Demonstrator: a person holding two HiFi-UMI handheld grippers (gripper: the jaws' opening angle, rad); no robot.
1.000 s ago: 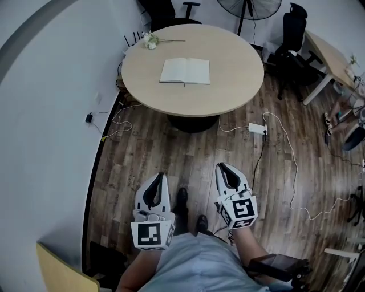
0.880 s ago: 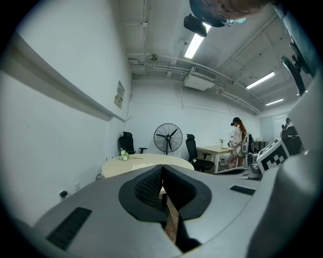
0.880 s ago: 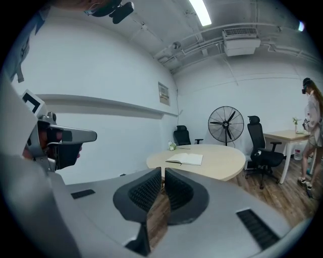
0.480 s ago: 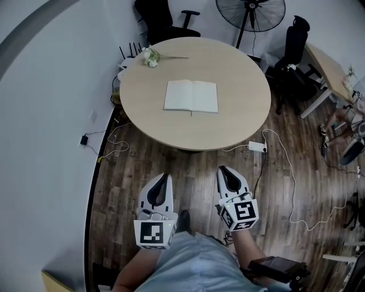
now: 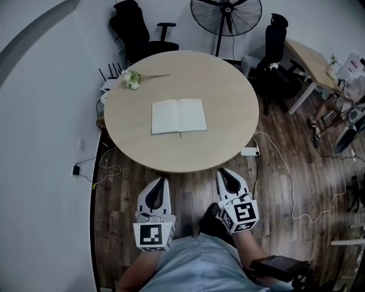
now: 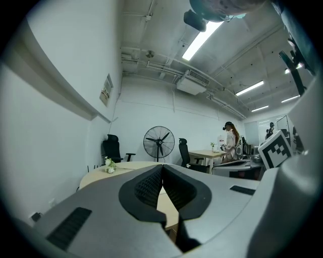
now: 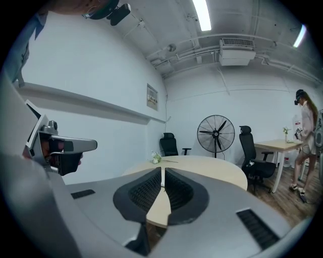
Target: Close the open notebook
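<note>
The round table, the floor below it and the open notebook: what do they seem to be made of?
Round beige table: probably laminate or veneer over board; matt, even colour, no clear grain.
Dark brown floor: wood or wood-look planks; board seams and streaked grain show.
Open white notebook: paper; flat matt pages with a centre fold.

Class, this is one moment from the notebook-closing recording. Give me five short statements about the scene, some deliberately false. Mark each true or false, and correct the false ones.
1. The notebook lies open on the round table. True.
2. The left gripper grips the notebook. False: its jaws are shut on nothing, short of the table.
3. A white flower lies on the table, apart from the notebook. True.
4. The right gripper has its jaws wide apart. False: they are together and empty.
5. The fan stands on the table. False: it stands on the floor behind it.
</note>
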